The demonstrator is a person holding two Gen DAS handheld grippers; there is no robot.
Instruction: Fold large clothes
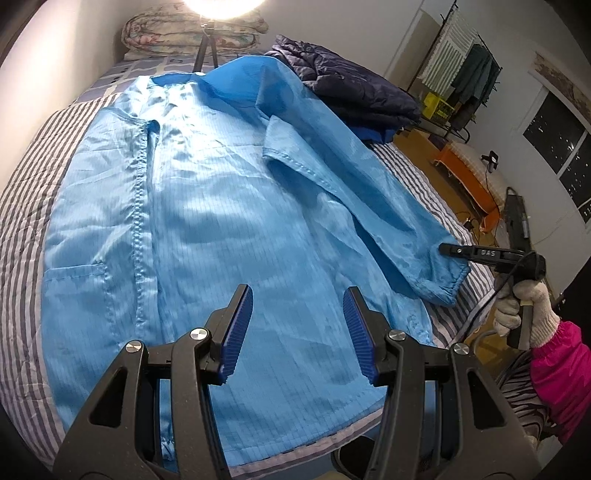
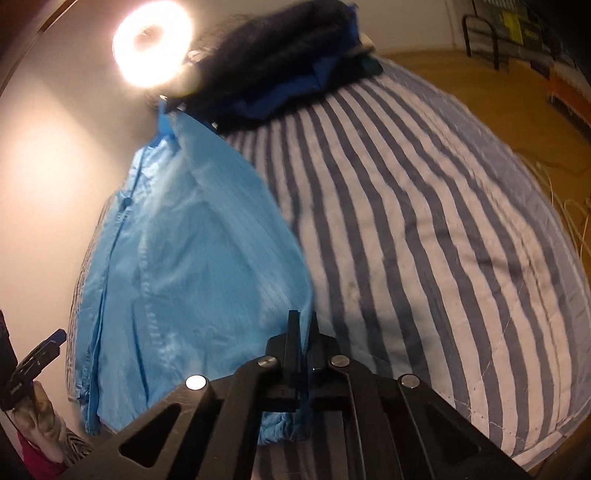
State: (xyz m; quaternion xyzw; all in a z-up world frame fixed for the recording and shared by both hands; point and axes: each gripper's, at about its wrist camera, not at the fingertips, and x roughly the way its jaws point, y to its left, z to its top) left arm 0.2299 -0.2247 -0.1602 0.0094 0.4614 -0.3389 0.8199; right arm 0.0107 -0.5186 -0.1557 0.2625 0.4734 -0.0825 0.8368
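A light blue zip-front coat (image 1: 207, 206) lies spread face up on the striped bed (image 1: 26, 206). Its right-hand sleeve (image 1: 369, 177) runs down to an elastic cuff (image 1: 448, 280). My left gripper (image 1: 298, 295) hovers open above the coat's lower part, nothing between its blue pads (image 1: 238, 332). My right gripper (image 1: 445, 250), held by a gloved hand (image 1: 524, 306), is shut on the sleeve just above the cuff. In the right wrist view its fingers (image 2: 293, 332) are pressed together on the blue sleeve (image 2: 207, 258), with the cuff (image 2: 280, 428) bunched beneath them.
A dark padded jacket (image 1: 354, 88) lies piled at the bed's far right, and a folded quilt (image 1: 192, 33) at the head. A ring light (image 2: 151, 48) on a tripod (image 1: 205, 48) stands behind. A clothes rack (image 1: 465, 70) and orange box (image 1: 469, 177) stand beside the bed.
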